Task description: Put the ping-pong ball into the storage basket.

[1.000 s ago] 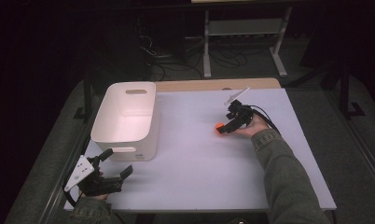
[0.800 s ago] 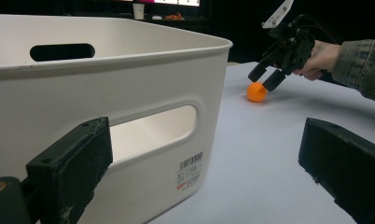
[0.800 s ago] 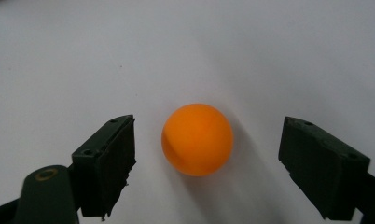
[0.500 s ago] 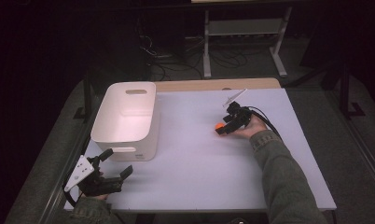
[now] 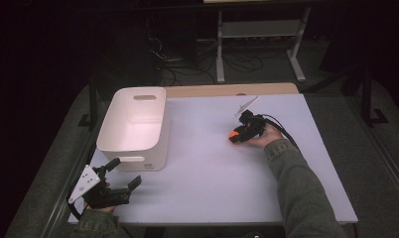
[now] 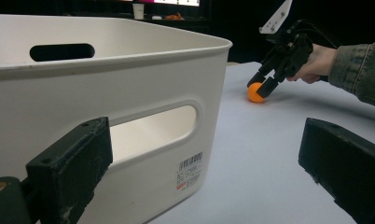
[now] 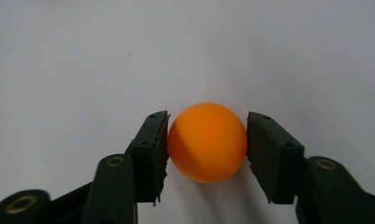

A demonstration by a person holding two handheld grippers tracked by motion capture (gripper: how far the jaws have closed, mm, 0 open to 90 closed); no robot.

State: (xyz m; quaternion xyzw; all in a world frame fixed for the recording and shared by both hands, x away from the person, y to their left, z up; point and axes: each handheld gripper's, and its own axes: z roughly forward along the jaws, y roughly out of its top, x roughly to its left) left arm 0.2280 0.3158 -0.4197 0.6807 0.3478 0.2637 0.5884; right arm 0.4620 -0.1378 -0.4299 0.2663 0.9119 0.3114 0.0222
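Nearest the person, the left gripper (image 5: 122, 174) rested at the near left corner of the white table (image 5: 207, 198), its jaws spread wide with nothing between them, aimed at the near wall of the white bin (image 5: 133, 130) just ahead of it. That bin stood upright with its open top up, its long axis running from near to far, a handle slot in each end wall and a barcode label low on the near one. Farther out and to the right, well apart from the bin, the right gripper (image 5: 235, 137) was tipped down toward the tabletop and had just been closing; its two black pads pressed on either side of the orange ball (image 7: 207, 142). The ball sat on the table surface, touching both pads. Being round, it showed no long axis or facing of its own.
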